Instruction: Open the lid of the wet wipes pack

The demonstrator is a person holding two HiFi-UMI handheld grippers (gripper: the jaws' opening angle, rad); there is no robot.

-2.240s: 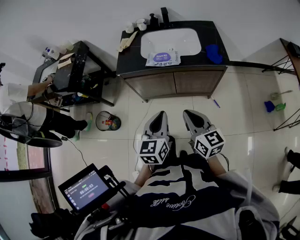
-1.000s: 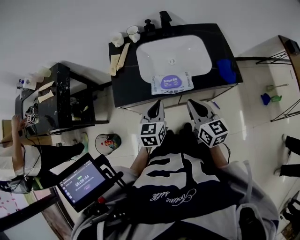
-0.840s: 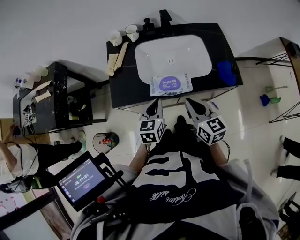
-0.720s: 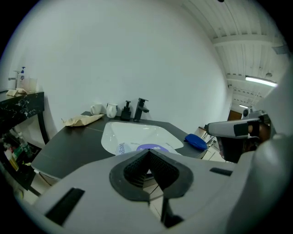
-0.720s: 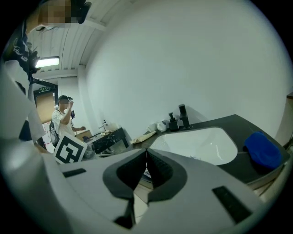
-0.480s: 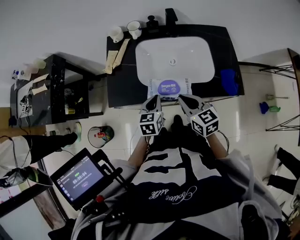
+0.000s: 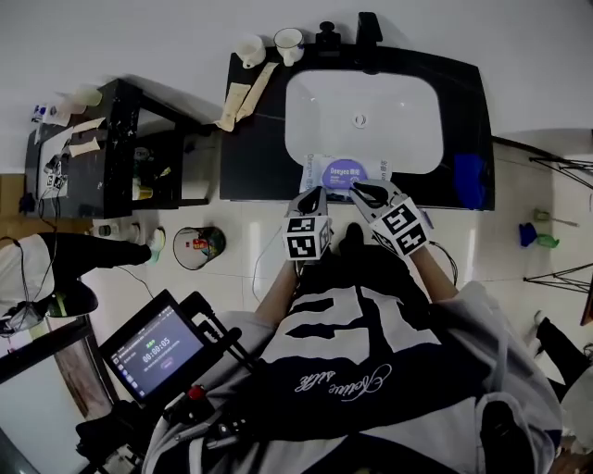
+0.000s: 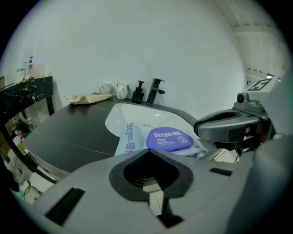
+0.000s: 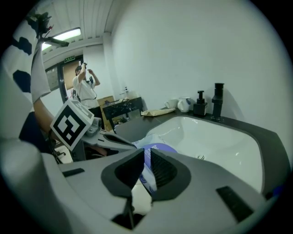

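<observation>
The wet wipes pack [image 7: 345,173] is white with a round purple lid [image 8: 168,138] that lies flat and closed. It rests on the front rim of the white sink [image 7: 315,120]. My left gripper [image 7: 311,194] is shut, its tips just short of the pack's near left edge [image 8: 127,137]. My right gripper [image 7: 356,191] is shut with only a thin slit between its jaws and nothing in them. It hovers over the pack's near right side, where the purple lid [image 9: 158,148] shows behind the tips. The left gripper view shows the right gripper [image 8: 201,129] from the side, above the pack.
A black faucet [image 7: 368,26], a soap pump [image 7: 324,35] and two cups [image 7: 289,39] stand behind the basin. A blue cloth [image 7: 471,176] lies on the dark counter [image 7: 255,148] at right. A black shelf unit [image 7: 111,139] and a bin [image 7: 199,247] are at left. A person [image 9: 84,87] stands far off.
The person has walked up to the sink. Both grippers moved forward from over the floor to the counter's front edge, and their tips now reach the wipes pack.
</observation>
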